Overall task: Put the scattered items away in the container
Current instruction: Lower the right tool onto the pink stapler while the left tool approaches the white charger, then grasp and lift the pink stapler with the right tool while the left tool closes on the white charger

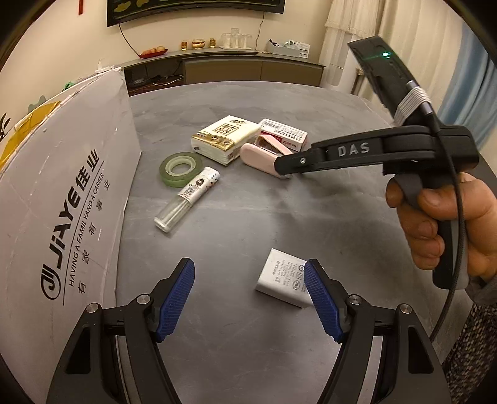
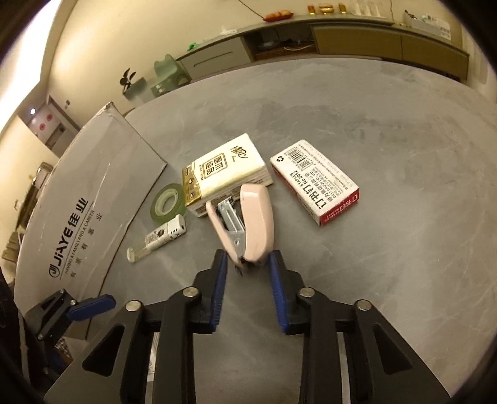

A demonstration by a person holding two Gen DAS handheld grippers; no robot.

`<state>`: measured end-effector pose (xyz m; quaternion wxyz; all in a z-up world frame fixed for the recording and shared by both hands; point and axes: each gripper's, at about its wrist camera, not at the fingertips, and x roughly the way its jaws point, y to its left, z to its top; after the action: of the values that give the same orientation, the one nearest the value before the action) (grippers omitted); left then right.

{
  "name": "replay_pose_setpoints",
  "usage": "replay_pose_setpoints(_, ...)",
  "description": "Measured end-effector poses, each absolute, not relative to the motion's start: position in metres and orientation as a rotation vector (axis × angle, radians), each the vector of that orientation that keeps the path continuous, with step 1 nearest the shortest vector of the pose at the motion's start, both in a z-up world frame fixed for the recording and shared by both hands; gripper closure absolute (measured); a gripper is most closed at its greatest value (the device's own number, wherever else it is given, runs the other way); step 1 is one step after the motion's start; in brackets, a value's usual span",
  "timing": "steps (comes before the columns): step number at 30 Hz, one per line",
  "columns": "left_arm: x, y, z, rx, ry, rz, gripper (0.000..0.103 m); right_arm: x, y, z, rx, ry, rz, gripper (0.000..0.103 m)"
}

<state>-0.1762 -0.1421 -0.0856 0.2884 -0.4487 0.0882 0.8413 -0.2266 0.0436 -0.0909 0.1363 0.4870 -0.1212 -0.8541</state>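
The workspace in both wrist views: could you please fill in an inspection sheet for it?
Surface: grey table, worn patches.
Job's things: pink stapler, tissue pack, staple box, green tape roll, clear tube, white block, cardboard box at the left.
Clutter: nothing seen.
Grippers: left gripper open, empty; right gripper open, its fingers on either side of the stapler's end.
Cables: black cable on right gripper.
Surroundings: sideboard, curtain.

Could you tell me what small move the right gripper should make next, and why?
Probably close the right gripper on the pink stapler: its near end already sits between the open fingers, seemingly ungripped, and the stapler lies on the table outside the box.
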Motion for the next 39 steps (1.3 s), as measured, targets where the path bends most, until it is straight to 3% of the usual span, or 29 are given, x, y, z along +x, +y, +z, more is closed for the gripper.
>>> replay_pose_setpoints(2,-0.176,-0.146,-0.082,-1.198,0.21,2.246,0.029,-0.225,0.042,-0.088,1.407,-0.323,-2.478,0.096)
replay_pose_setpoints(7,-0.174,-0.149,-0.077,-1.186,0.19,2.256,0.029,-0.222,0.041,-0.083,1.394,-0.265,-2.492,0.092)
replay_pose_setpoints(9,-0.172,-0.148,-0.077,-1.186,0.193,2.254,0.029,-0.224,0.044,-0.082,1.379,-0.271,-2.511,0.07)
replay_pose_setpoints(10,-0.172,-0.148,-0.077,-1.187,0.197,2.252,0.029,-0.225,0.045,-0.081,1.362,-0.271,-2.531,0.053)
replay_pose_setpoints(16,-0.169,-0.141,-0.079,-1.183,0.183,2.222,0.029,-0.243,0.044,-0.086,1.275,-0.299,-2.533,0.05)
replay_pose_setpoints(18,-0.167,-0.14,-0.078,-1.178,0.182,2.216,0.029,-0.244,0.037,-0.087,1.272,-0.282,-2.514,0.061)
replay_pose_setpoints(22,-0.166,-0.141,-0.077,-1.174,0.197,2.228,0.029,-0.233,0.023,-0.078,1.293,-0.091,-2.575,0.066)
replay_pose_setpoints(23,-0.166,-0.142,-0.076,-1.173,0.193,2.232,0.029,-0.227,0.017,-0.074,1.289,-0.001,-2.602,0.083)
replay_pose_setpoints(25,-0.166,-0.145,-0.074,-1.167,0.185,2.241,0.029,-0.214,0.005,-0.066,1.279,0.231,-2.651,0.094)
replay_pose_setpoints(29,-0.162,-0.149,-0.069,-1.149,0.182,2.246,0.029,-0.184,-0.012,-0.064,1.21,0.578,-2.633,0.094)
replay_pose_setpoints(30,-0.161,-0.15,-0.068,-1.147,0.185,2.246,0.029,-0.179,-0.012,-0.065,1.192,0.583,-2.628,0.094)
replay_pose_setpoints(31,-0.159,-0.15,-0.068,-1.147,0.188,2.246,0.029,-0.176,-0.009,-0.065,1.183,0.549,-2.625,0.087)
replay_pose_setpoints(32,-0.158,-0.15,-0.068,-1.148,0.191,2.246,0.029,-0.176,-0.005,-0.065,1.19,0.49,-2.62,0.069)
replay_pose_setpoints(33,-0.157,-0.15,-0.067,-1.148,0.192,2.248,0.029,-0.178,0.0,-0.065,1.192,0.439,-2.618,0.063)
replay_pose_setpoints(39,-0.154,-0.143,-0.07,-1.149,0.214,2.247,0.029,-0.213,0.028,-0.058,1.145,-0.023,-2.621,0.058)
